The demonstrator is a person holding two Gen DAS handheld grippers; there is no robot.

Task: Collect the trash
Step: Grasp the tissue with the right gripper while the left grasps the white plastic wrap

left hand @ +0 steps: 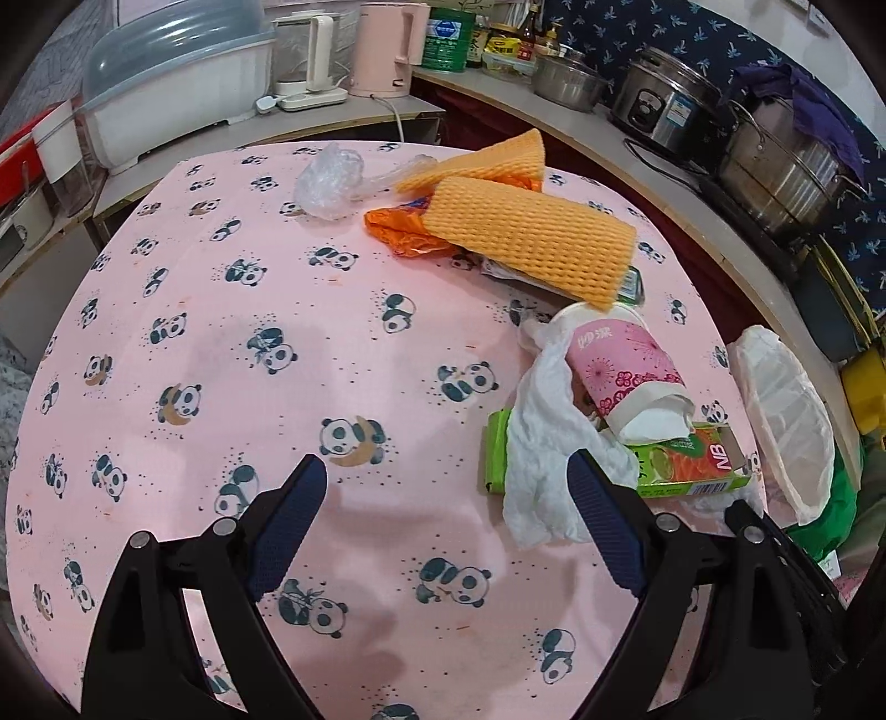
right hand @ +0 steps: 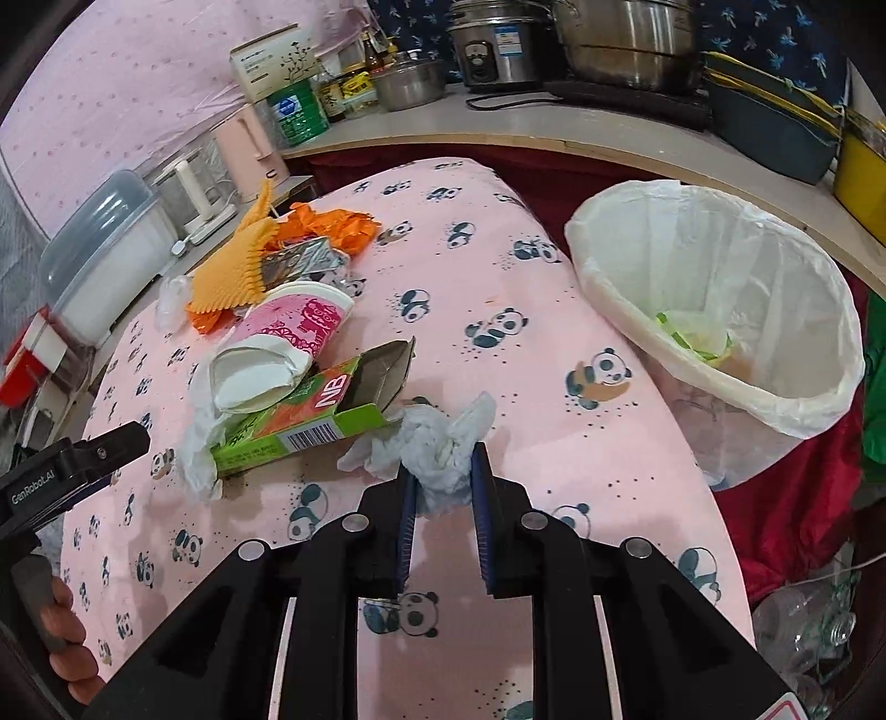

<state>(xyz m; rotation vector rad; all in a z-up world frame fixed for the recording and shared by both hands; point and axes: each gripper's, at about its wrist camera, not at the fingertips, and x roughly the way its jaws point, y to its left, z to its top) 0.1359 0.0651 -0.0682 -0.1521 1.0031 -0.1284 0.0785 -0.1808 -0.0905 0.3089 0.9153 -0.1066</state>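
My right tongs (right hand: 440, 476) are pinched on a crumpled tissue (right hand: 426, 443), lower centre, since the lined bin (right hand: 714, 310) sits right of frame. Left tongs (left hand: 446, 518) hang wide apart, nothing in them, beside the trash pile (left hand: 598, 387) on the surface (left hand: 249, 343).

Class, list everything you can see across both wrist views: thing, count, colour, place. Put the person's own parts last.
crumpled tissue: one, white, between right gripper's pads
carton: one, green-orange, table, open end
paper cup: one, pink-white, crushed, on carton
foam net sleeves: two, orange, far table
plastic bag: one, orange, under sleeves
clear wrap: one, far table
bin: one, white liner, beside table
tablecloth: pink, pandas
kettle: one, pink, counter
left gripper: open, empty
right gripper: shut on tissue
hand: lower left
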